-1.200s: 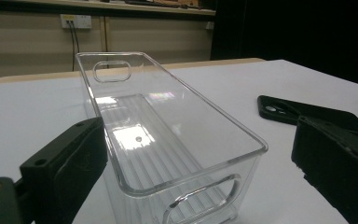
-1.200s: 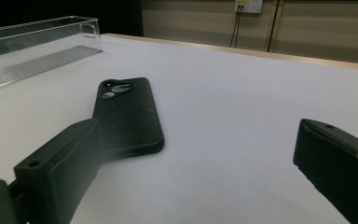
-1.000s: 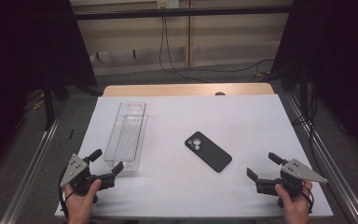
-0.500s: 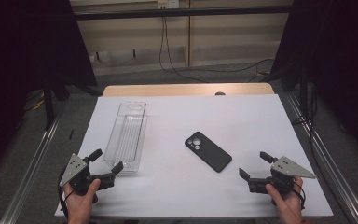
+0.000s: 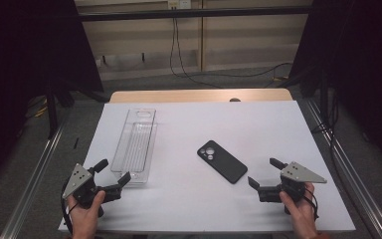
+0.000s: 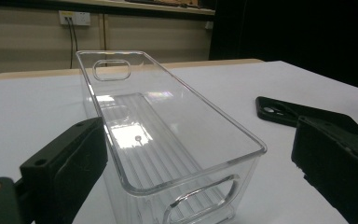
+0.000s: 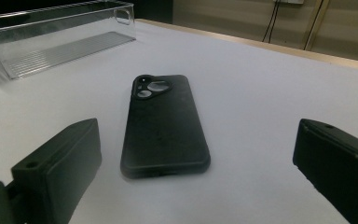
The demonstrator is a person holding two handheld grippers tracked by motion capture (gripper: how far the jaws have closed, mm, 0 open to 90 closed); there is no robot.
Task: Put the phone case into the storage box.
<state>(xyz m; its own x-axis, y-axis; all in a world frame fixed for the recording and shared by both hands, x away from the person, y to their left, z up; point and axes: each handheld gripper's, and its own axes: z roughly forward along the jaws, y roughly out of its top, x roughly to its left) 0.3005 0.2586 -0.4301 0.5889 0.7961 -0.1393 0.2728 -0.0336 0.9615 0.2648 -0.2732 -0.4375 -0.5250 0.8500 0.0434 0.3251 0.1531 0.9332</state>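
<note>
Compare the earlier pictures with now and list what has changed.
The right hand-held gripper slid left across the white table toward the black smartphone, its jaws just opening further with nothing between them. The left hand-held gripper, the smartphone and the clear plastic bin stayed put.

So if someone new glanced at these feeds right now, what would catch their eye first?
Probably the black phone, lying camera-side up near the middle of the white table, with the open right tool aimed at it from just short of its near end. Next, the long clear plastic bin to its left, empty, with the open left tool at its near end.
</note>
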